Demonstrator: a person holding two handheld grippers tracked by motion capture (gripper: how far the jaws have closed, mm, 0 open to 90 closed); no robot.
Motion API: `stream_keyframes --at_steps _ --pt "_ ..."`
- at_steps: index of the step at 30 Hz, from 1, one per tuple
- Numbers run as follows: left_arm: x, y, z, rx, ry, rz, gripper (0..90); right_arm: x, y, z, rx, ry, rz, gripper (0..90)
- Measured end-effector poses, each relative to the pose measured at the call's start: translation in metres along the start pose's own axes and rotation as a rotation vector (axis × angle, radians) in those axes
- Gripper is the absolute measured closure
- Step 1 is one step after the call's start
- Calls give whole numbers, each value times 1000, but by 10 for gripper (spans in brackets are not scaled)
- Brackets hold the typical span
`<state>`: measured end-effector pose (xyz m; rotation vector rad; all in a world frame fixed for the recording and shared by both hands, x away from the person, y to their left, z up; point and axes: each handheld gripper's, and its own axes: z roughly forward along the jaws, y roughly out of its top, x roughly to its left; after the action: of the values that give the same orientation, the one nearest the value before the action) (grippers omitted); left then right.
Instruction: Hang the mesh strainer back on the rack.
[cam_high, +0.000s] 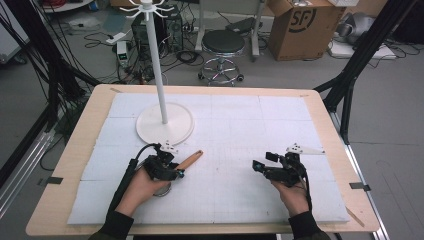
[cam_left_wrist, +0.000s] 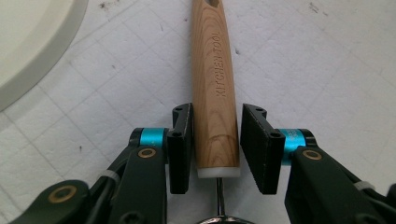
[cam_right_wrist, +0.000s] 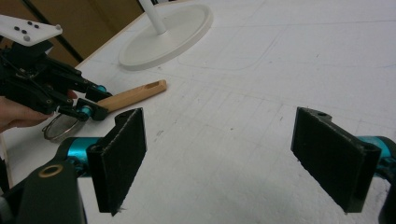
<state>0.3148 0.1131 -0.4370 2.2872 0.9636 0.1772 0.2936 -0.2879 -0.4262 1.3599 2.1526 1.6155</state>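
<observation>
A small strainer lies on the white foam mat (cam_high: 235, 130). Its wooden handle (cam_left_wrist: 214, 93) is stamped "KITCHEN TOOL" and points toward the far right in the high view (cam_high: 191, 160). A wire leads from the handle's near end to the round mesh bowl (cam_right_wrist: 60, 129), which sits partly under the person's left hand. My left gripper (cam_left_wrist: 215, 140) has its two pads against the sides of the handle's near end and is shut on it; it also appears as the left gripper (cam_high: 179, 173) in the high view. My right gripper (cam_right_wrist: 219, 140) hovers open over bare mat, well to the right (cam_high: 264, 161).
A white stand with a round base (cam_high: 165, 125) and a tall pole (cam_high: 157, 65) rises just beyond the left gripper. The base's rim (cam_left_wrist: 28, 42) is close to the handle's left. The wooden table edge (cam_high: 75, 150) frames the mat. A stool and a box stand beyond the table.
</observation>
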Motion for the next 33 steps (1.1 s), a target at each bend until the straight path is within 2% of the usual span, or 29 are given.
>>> stream_keyframes --at_steps 5,8,12,14,18,25,30,33 --pt "-8 6 2 47 51 28 641 0 1 0 -4 5 -1 173" --pt "-7 8 2 61 46 22 641 1 1 1 -5 11 0 170" --pt "-9 12 4 87 60 34 640 0 2 1 -10 15 -4 169" --pt "-7 15 4 104 43 23 641 1 2 0 -8 15 4 169" --pt "-6 20 5 137 37 25 642 1 2 -1 -15 18 -3 169" --pt "-7 33 9 237 40 38 646 0 2 0 -14 15 0 175" --pt "-8 40 12 285 52 43 661 -1 3 -1 -19 12 9 176" --pt "-9 41 13 293 56 46 684 -1 3 -2 -21 11 5 175"
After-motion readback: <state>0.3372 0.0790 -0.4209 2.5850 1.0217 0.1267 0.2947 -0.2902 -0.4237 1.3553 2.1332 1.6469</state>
